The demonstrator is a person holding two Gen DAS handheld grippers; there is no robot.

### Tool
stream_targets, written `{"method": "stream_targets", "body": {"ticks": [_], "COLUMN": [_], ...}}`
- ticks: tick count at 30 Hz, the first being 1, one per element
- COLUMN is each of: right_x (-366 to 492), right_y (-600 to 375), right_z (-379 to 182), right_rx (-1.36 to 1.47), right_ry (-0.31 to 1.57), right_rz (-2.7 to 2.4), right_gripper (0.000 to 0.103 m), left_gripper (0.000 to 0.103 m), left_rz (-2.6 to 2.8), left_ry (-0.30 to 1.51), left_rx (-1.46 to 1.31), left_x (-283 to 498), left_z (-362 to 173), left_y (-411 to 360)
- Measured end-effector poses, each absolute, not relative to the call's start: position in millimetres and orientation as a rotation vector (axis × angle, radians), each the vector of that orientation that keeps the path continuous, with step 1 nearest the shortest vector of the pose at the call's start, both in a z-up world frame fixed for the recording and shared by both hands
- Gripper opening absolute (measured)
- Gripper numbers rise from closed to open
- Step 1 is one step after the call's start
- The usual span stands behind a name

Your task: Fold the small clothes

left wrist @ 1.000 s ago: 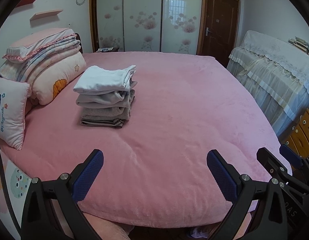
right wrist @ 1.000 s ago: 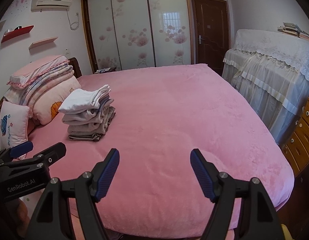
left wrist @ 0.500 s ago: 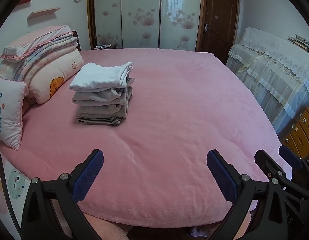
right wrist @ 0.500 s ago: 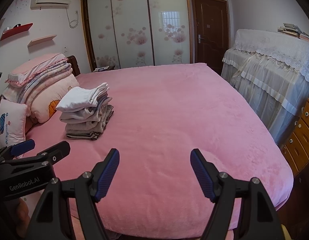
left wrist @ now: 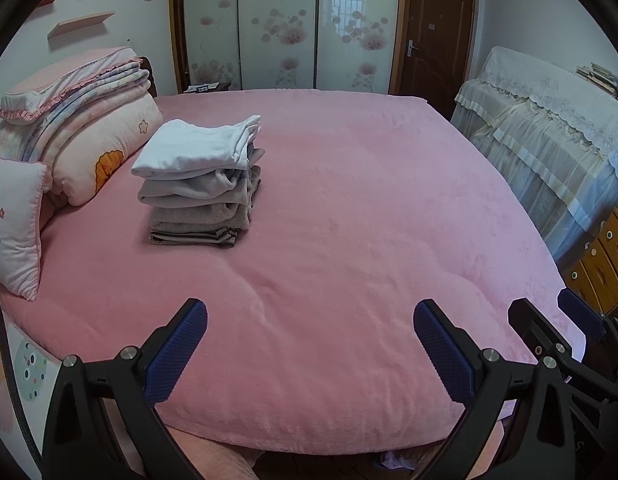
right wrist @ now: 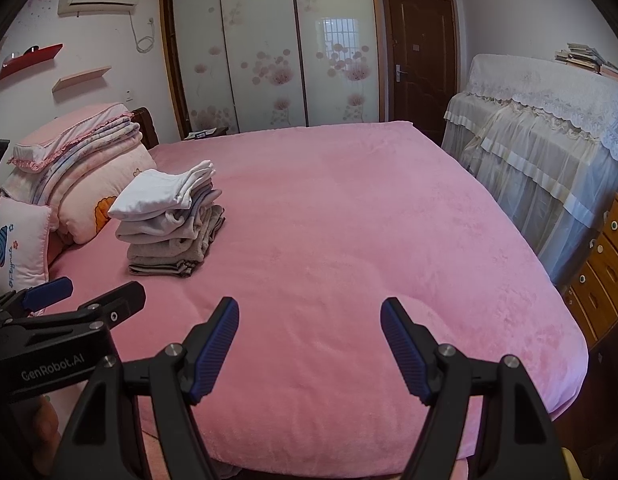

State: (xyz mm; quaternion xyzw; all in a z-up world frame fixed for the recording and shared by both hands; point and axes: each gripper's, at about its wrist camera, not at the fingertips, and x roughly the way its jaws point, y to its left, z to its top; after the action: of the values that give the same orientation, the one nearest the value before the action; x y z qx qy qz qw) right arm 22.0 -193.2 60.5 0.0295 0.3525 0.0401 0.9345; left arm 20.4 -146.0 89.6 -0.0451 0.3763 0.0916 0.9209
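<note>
A stack of folded small clothes (left wrist: 201,182) (right wrist: 171,220), white on top and grey beneath, rests on the left half of the pink bed (left wrist: 349,240) (right wrist: 349,240). My left gripper (left wrist: 309,320) hovers over the bed's near edge, open, with nothing between its blue pads. My right gripper (right wrist: 309,316) is beside it on the right, also open and empty. The stack lies well beyond both, up and to the left. In the right wrist view the left gripper (right wrist: 69,304) shows at the lower left; in the left wrist view the right gripper (left wrist: 569,332) shows at the lower right.
Folded quilts and pillows (left wrist: 77,128) pile up at the bed's left end, with a small cushion (left wrist: 13,228) in front. A lace-covered piece of furniture (left wrist: 549,140) and a wooden drawer unit (left wrist: 601,260) stand to the right. Wardrobe doors (right wrist: 269,56) and a brown door (right wrist: 421,52) lie behind.
The left wrist view has tipped down a little, so the stack sits slightly lower in it. Both grippers stay open and nothing on the bed has moved.
</note>
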Motion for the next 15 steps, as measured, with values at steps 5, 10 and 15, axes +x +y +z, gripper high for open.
{"method": "stream_targets", "body": {"ticks": [5,10,15], "right_x": [23.2,23.6,23.5], "right_y": [-194.3,-196.2,-194.8], "right_z": [59.0,58.6,59.4], "right_rx": [0.062,0.061,0.06], "right_ry": [0.726,0.727,0.724], "right_rz": [0.081,0.082,0.08], "right_gripper": [0.074,0.074,0.074], "left_gripper": [0.103,0.103,0.102], "left_rz": [0.184,0.184,0.177], "left_ry": [0.782,0.787,0.794], "left_rx": [-0.099,-0.102,-0.113], "left_x": [21.1,23.4,25.0], "left_z": [88.2,87.9,87.4], "left_y": [-147.4,-147.7,-146.8]}}
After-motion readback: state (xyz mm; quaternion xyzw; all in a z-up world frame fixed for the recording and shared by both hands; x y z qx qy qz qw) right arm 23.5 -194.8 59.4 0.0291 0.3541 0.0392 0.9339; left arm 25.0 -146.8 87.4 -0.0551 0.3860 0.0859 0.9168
